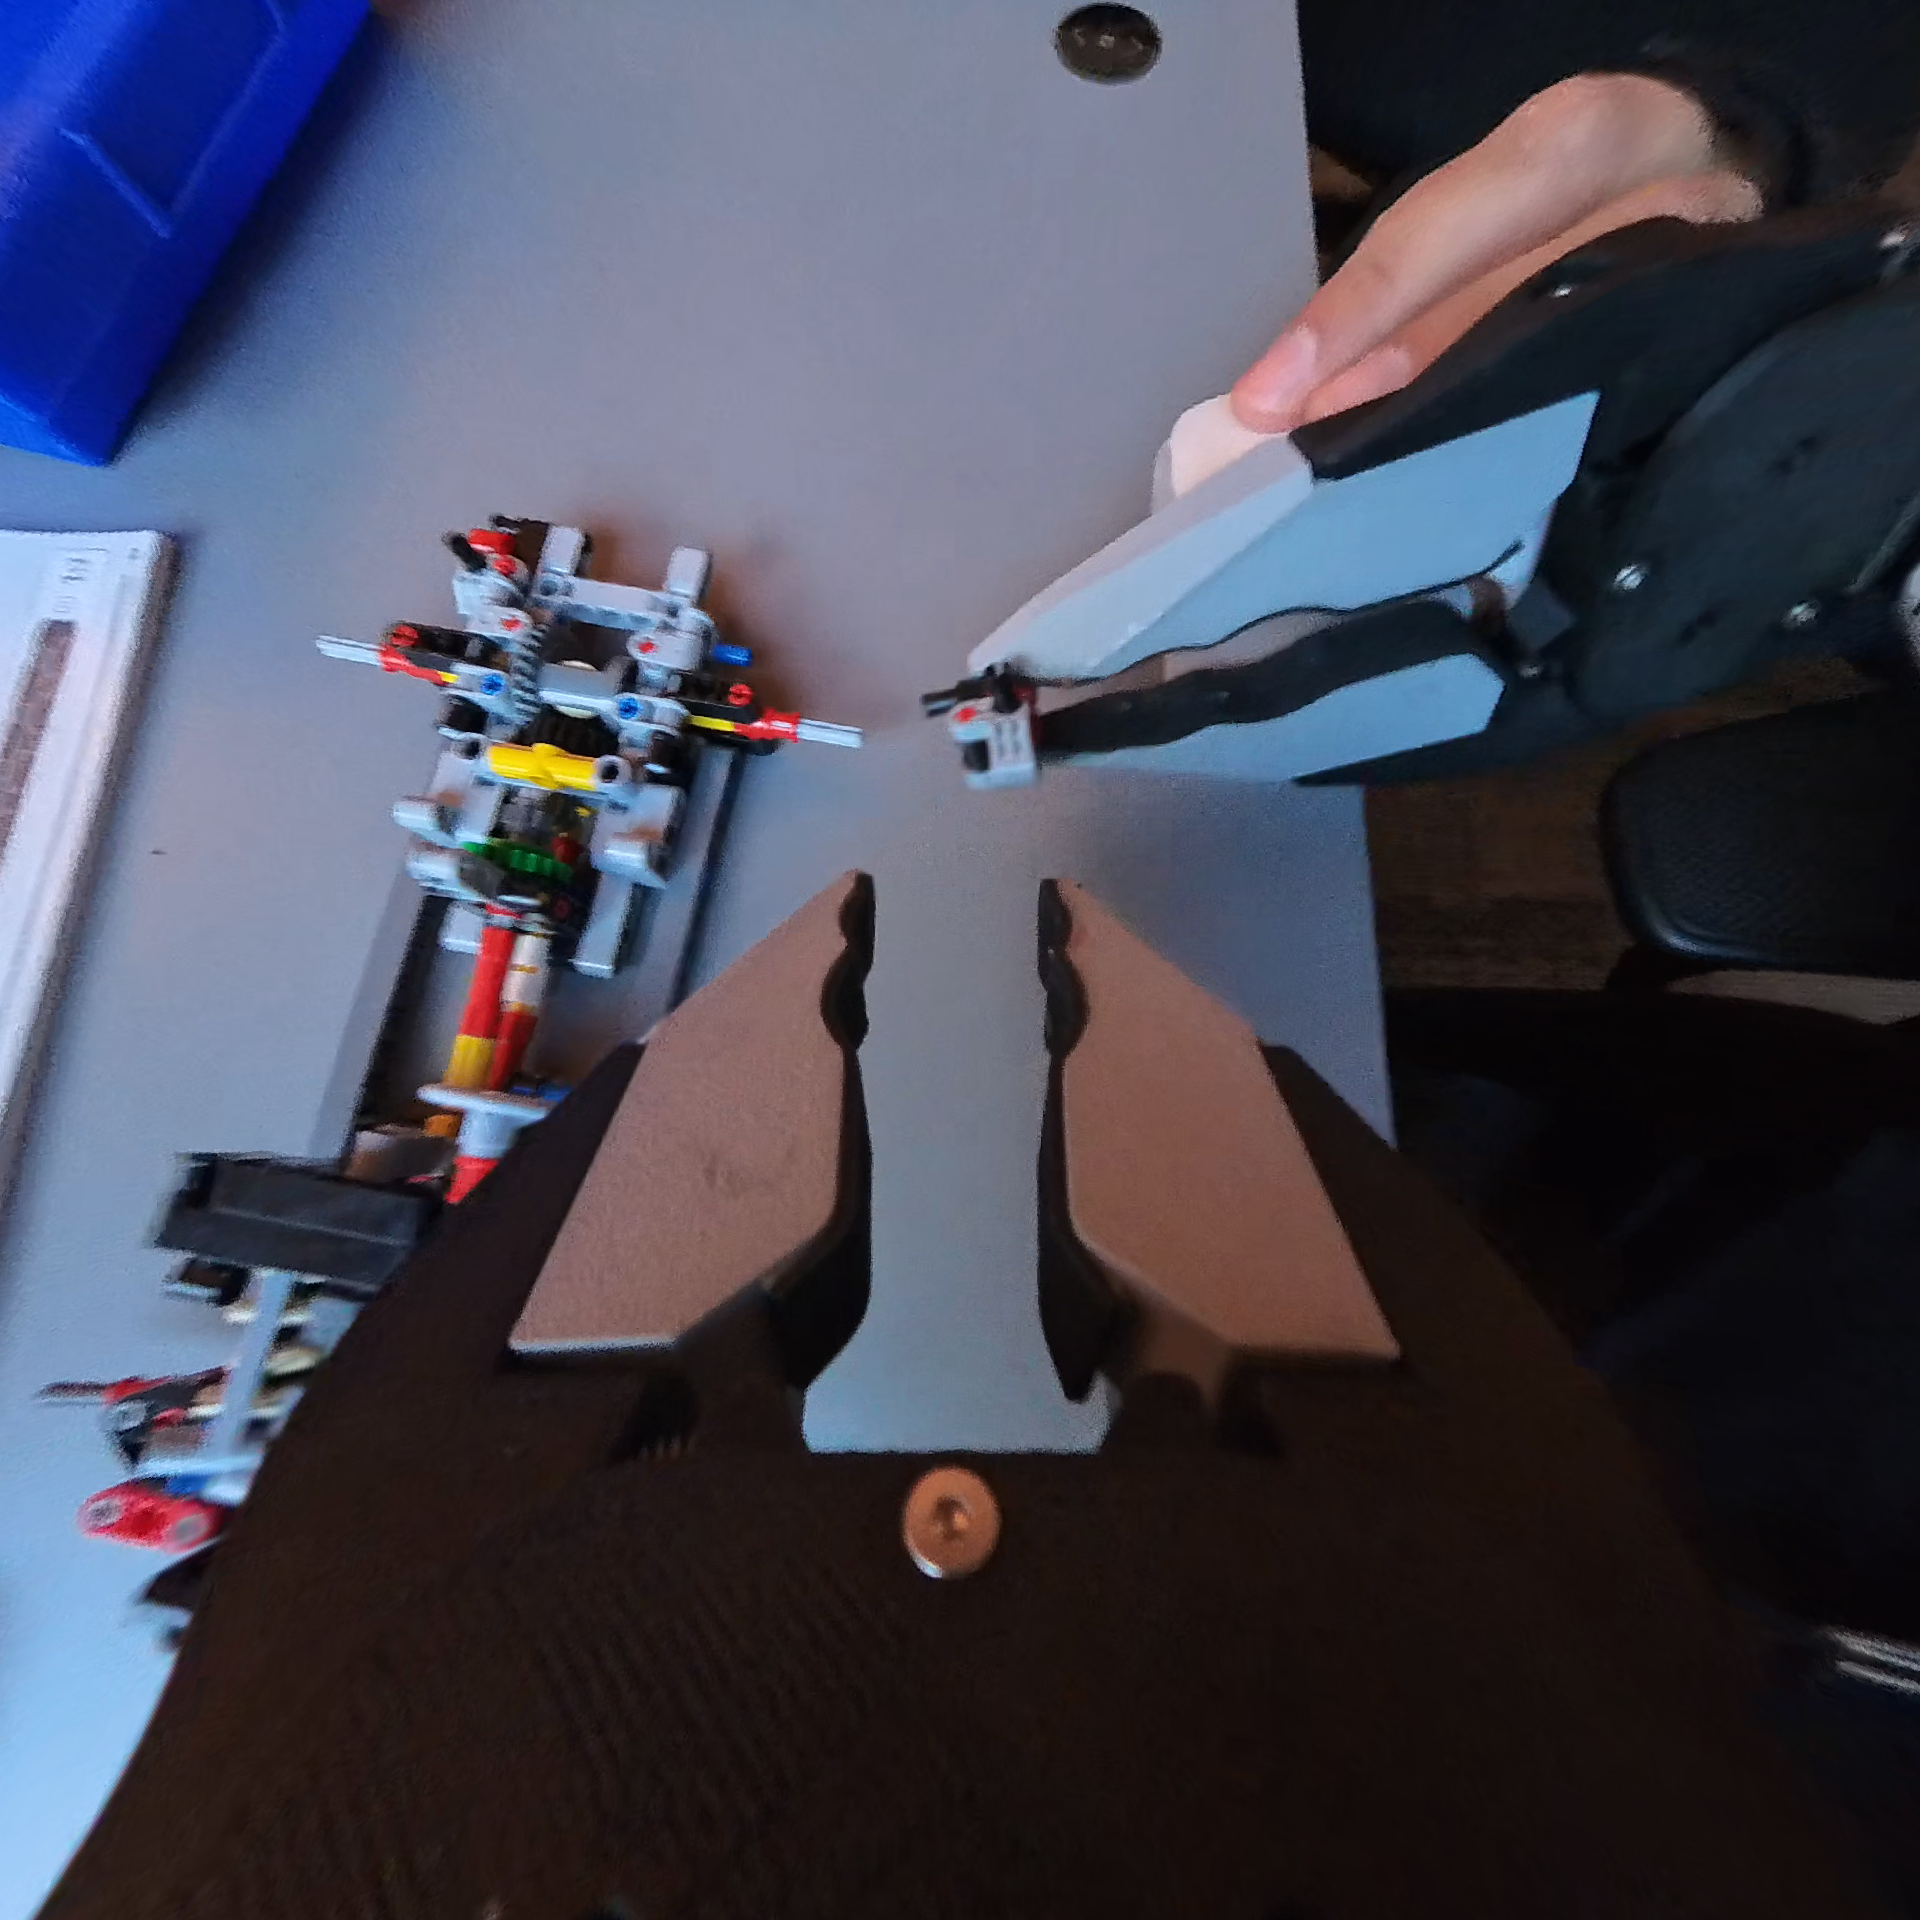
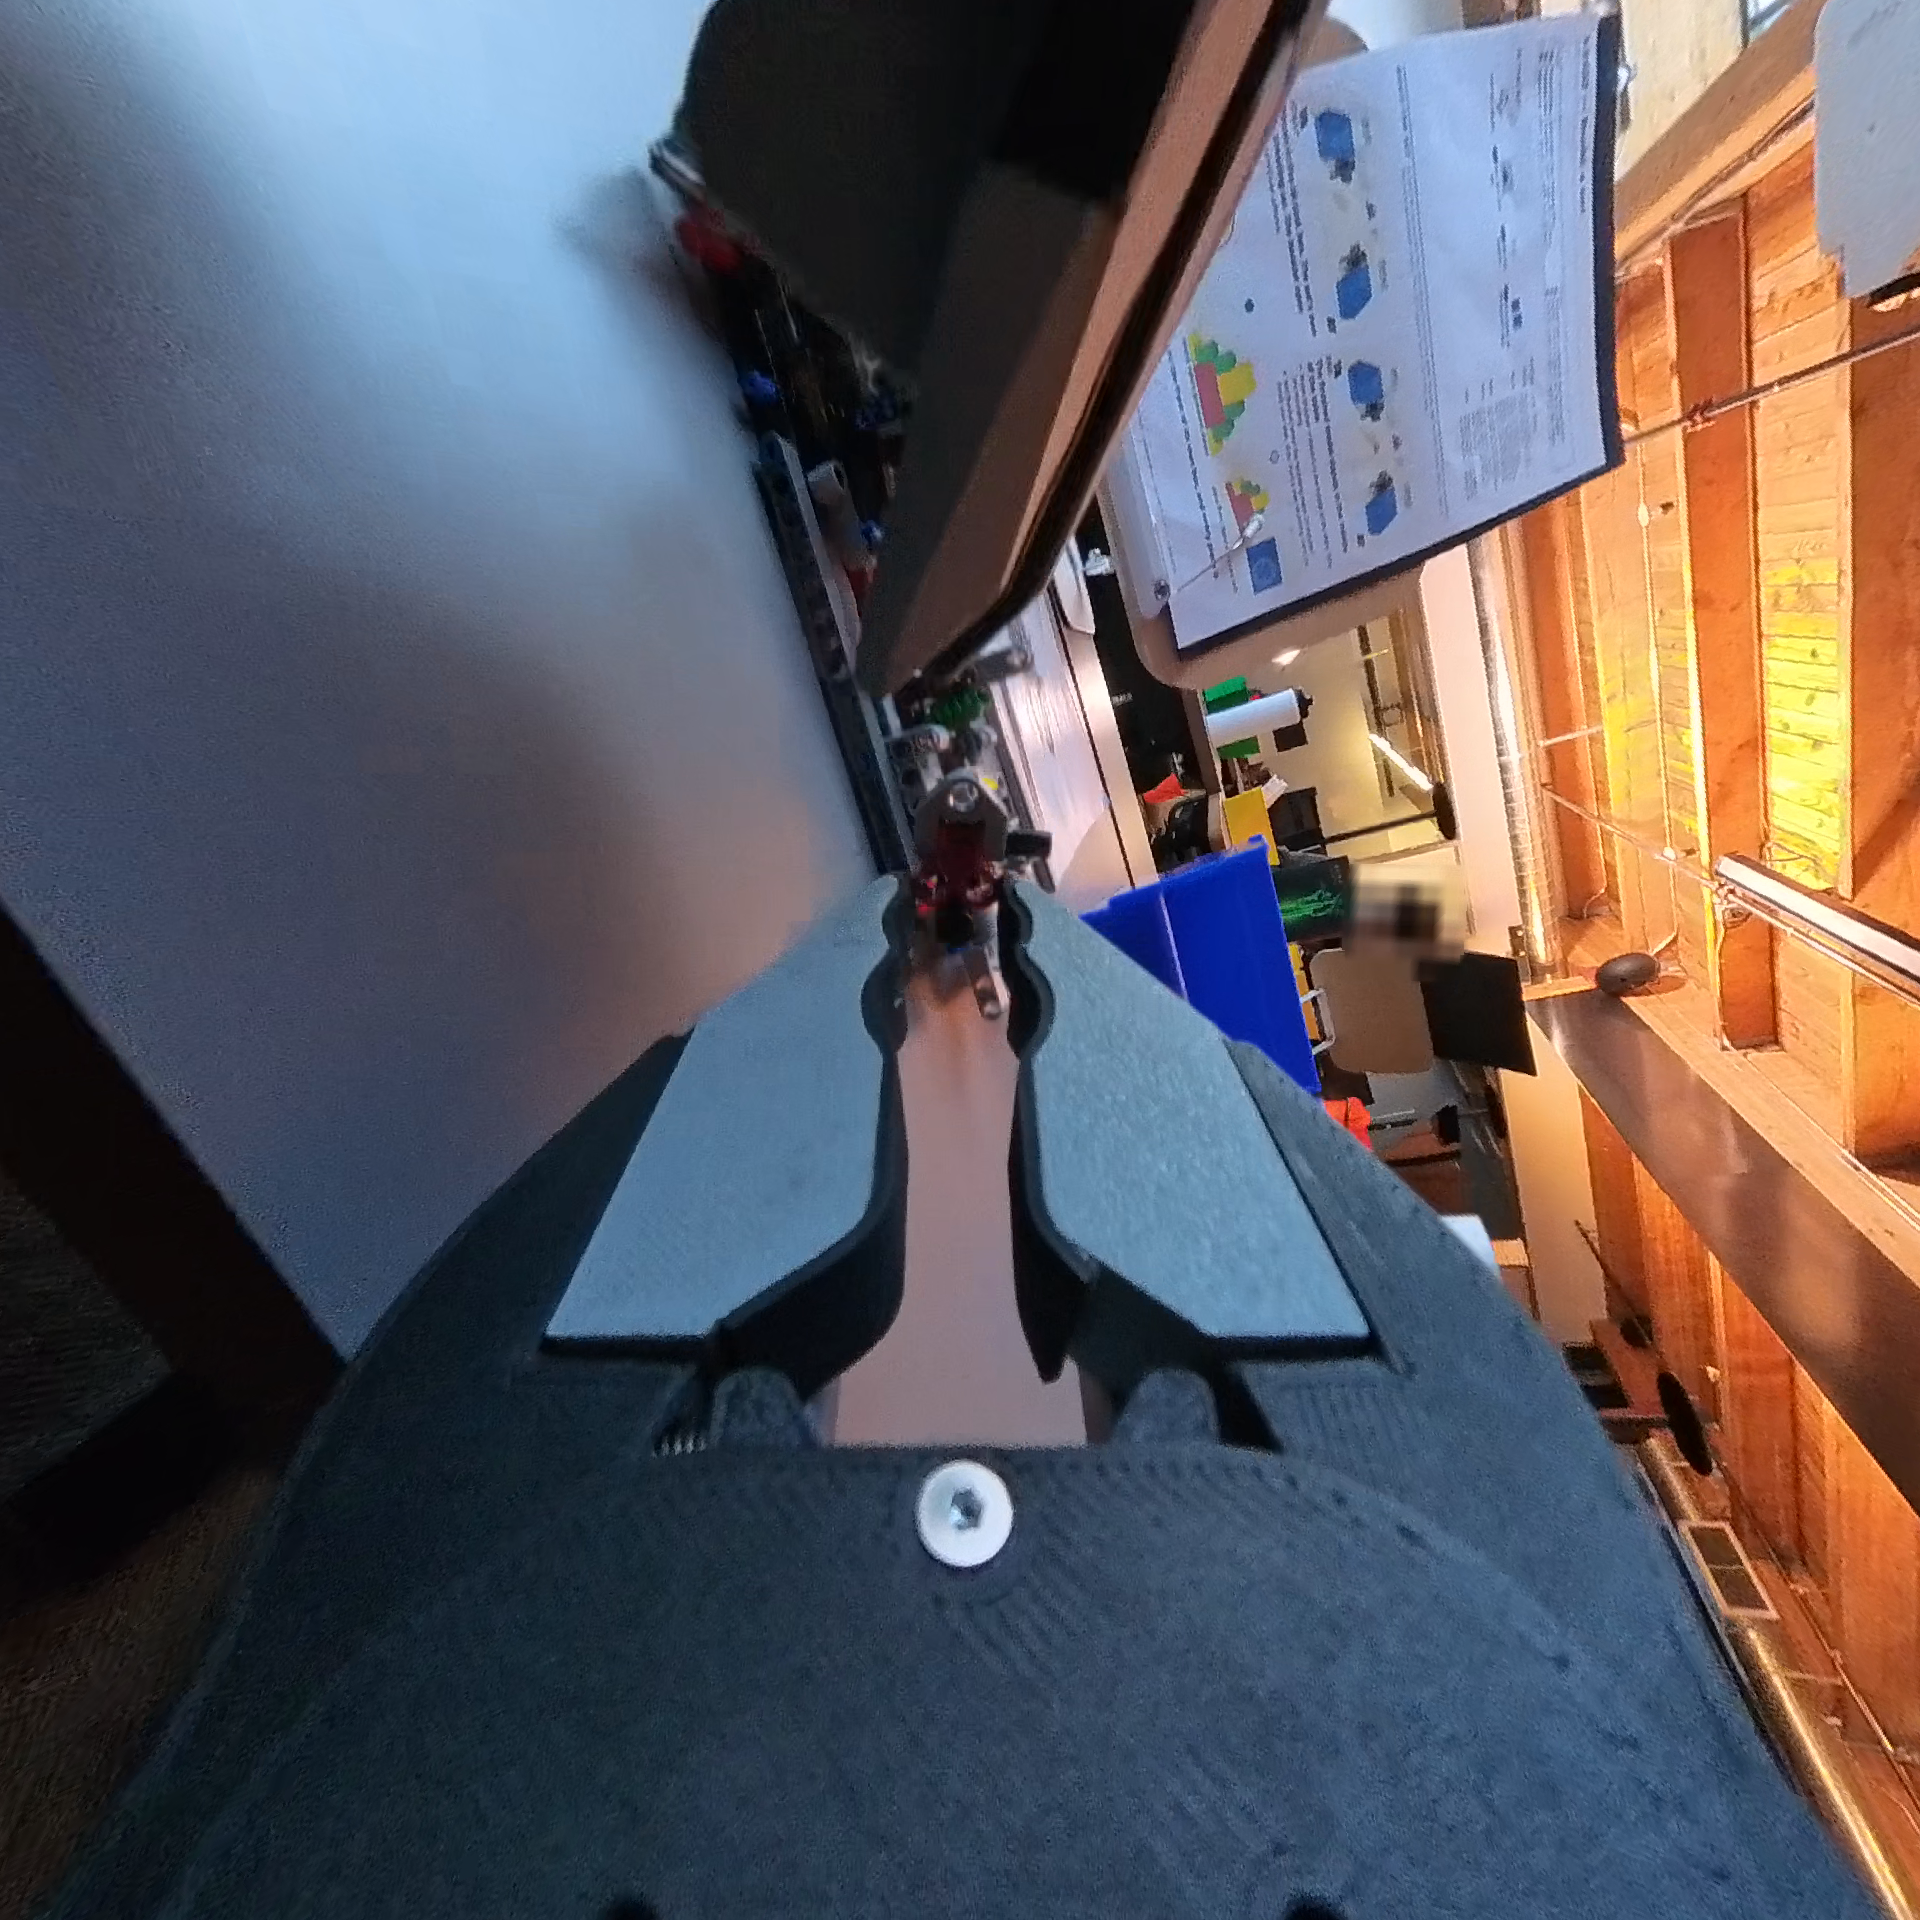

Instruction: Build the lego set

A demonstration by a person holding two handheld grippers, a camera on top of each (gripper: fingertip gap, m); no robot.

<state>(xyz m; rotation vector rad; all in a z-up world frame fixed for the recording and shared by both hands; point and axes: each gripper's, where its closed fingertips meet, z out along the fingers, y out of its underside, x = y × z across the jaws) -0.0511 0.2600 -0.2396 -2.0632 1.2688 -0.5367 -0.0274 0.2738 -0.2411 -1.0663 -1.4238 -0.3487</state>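
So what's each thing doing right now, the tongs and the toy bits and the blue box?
Left tongs: open, nothing between them, above the grey table.
Right tongs: closed on a small grey brick piece, held off the table.
Toy car frame: lying flat on the table, part built, touched by neither tongs.
Blue box: resting on the table's far corner, contents hidden.
Hand: gripping the right tongs.

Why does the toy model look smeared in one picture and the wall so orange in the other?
Left wrist view: motion blur smears the toy model, worst toward the lower left corner. Right wrist view: warm lamplight glares off the wooden wall, while the table stays cool grey.
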